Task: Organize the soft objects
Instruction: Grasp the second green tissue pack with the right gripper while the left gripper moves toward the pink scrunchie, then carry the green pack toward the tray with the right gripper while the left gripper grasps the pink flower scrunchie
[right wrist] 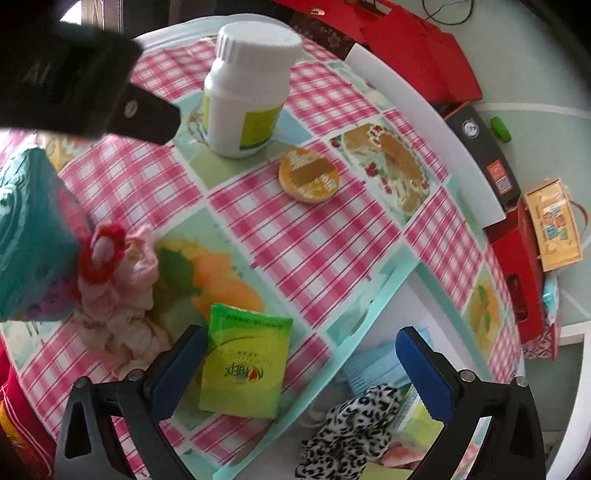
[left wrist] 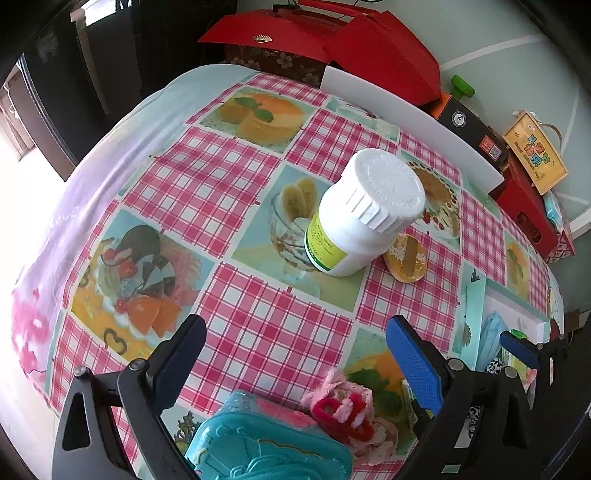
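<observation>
Green soft plastic tissue packet [right wrist: 243,362] lies flat between the right gripper [right wrist: 301,360]'s spread jaws, against its left finger. Light, squashy, probably slick film; pinch across the short sides. Left gripper [left wrist: 295,345] spread, empty.

Checked-cloth table [left wrist: 258,332], pale floor [left wrist: 517,22]
</observation>
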### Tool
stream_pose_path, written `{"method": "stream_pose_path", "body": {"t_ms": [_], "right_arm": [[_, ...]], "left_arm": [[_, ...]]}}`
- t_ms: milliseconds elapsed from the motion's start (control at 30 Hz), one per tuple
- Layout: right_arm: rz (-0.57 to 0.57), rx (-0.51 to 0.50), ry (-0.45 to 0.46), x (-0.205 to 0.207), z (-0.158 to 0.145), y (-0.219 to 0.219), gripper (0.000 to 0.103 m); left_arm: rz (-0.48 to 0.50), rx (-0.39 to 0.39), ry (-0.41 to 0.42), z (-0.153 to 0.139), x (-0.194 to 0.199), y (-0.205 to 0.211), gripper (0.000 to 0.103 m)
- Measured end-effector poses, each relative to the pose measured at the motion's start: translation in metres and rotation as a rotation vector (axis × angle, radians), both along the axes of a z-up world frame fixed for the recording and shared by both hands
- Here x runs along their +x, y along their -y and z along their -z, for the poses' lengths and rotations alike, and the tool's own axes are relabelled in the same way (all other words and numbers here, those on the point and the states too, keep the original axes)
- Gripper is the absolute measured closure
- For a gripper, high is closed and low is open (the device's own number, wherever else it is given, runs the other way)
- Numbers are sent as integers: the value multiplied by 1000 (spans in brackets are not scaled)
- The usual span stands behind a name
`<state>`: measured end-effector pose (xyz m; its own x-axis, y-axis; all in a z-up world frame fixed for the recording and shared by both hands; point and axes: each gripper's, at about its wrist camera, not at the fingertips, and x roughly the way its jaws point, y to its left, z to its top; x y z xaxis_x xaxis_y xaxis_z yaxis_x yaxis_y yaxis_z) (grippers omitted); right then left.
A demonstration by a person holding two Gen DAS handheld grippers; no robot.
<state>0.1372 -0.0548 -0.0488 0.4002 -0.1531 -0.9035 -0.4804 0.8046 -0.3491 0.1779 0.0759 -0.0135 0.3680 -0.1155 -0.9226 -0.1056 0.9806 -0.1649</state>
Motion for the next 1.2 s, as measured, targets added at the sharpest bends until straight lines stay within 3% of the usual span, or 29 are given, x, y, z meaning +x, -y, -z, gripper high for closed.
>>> {"method": "stream_pose_path", "body": {"t_ms": [167,333,500,533,600,867,933,1200], "right_arm": [[-14,46,-21,-6,-4,-4,3],[-24,72,-68,-13,2,-9,21],[-6,88,-94,-10,7,-9,27],[-3,95,-102,-10,8,-9,35],[12,116,-126,-7,10,-7,40],[96,198,-181,9,25,11,40],[118,227,-187,12,25,17,46],[261,342,-91,14,18,43,52]], "left_arm": [[1,-3,-2,1,0,0,5],[0,-5,-8,3,0,0,5],[-4,-9,-22,7,2,-2,5],[-4,-10,-28,8,2,-2,5],[-1,-12,-33,10,3,-3,5],[-1,5,-66,16,5,-2,5],[4,8,-72,17,5,-2,5],[34,4,-81,20,6,0,5]]}}
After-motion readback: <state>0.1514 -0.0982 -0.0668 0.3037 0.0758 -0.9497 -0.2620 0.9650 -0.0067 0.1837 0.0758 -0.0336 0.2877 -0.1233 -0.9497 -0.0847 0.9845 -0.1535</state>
